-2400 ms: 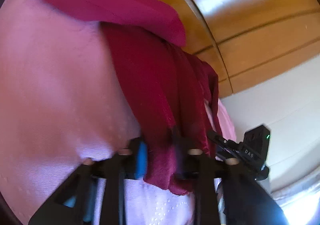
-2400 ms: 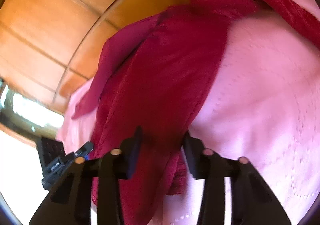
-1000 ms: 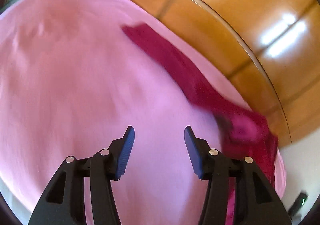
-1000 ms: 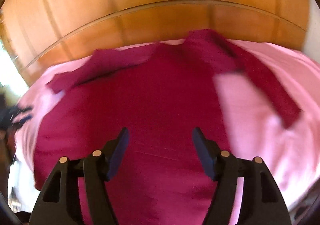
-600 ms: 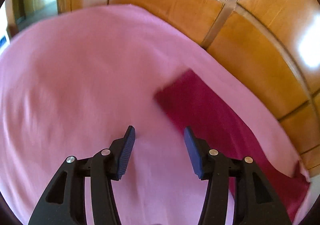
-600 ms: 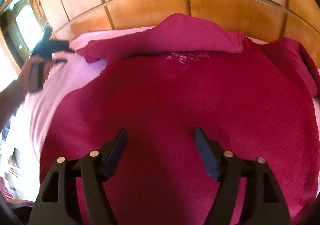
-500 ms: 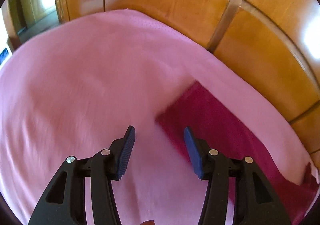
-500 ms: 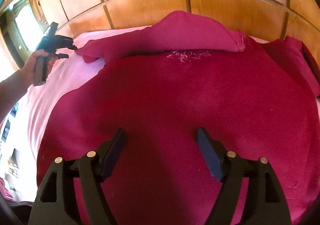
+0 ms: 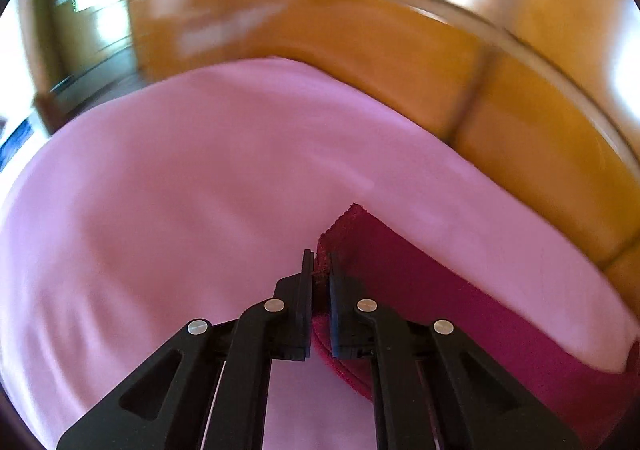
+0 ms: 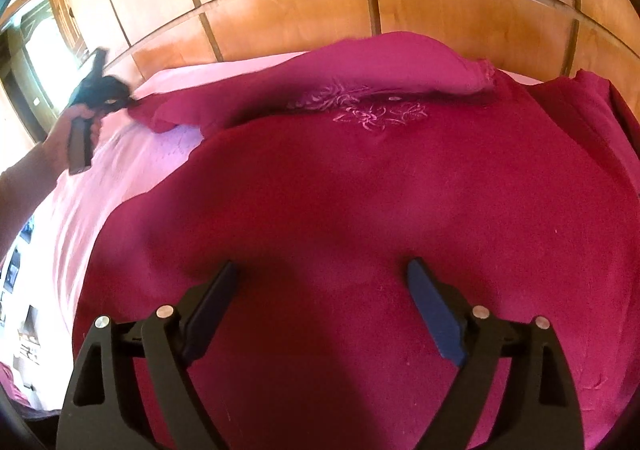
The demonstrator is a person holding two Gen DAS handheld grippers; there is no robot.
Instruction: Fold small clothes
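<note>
Left gripper [image 9: 320, 270], low in the centre of the left wrist view: jaws clenched on the end of a dark red sleeve [image 9: 420, 290], cloth pinched between the black fingers [image 9: 306, 290]. Sleeve stretched from there toward the lower right of the frame across a pink sheet [image 9: 180, 210]. Orange wood panelling [image 9: 400, 42] across the top, blurred.

Right gripper [image 10: 320, 302], at the bottom of the right wrist view: jaws released, spread wide, hovering over the body of the dark red sweater [image 10: 360, 190]; contact with the cloth not clear. Sweater spread flat over the pink sheet [image 10: 120, 154], filling most of the frame, pink embroidery [image 10: 372, 110] near its top centre. Sleeve [image 10: 240, 98] reaching toward the upper left, its end at the left gripper [image 10: 100, 90] held in a hand [image 10: 68, 130]. Wood panelling [image 10: 300, 2] behind.
</note>
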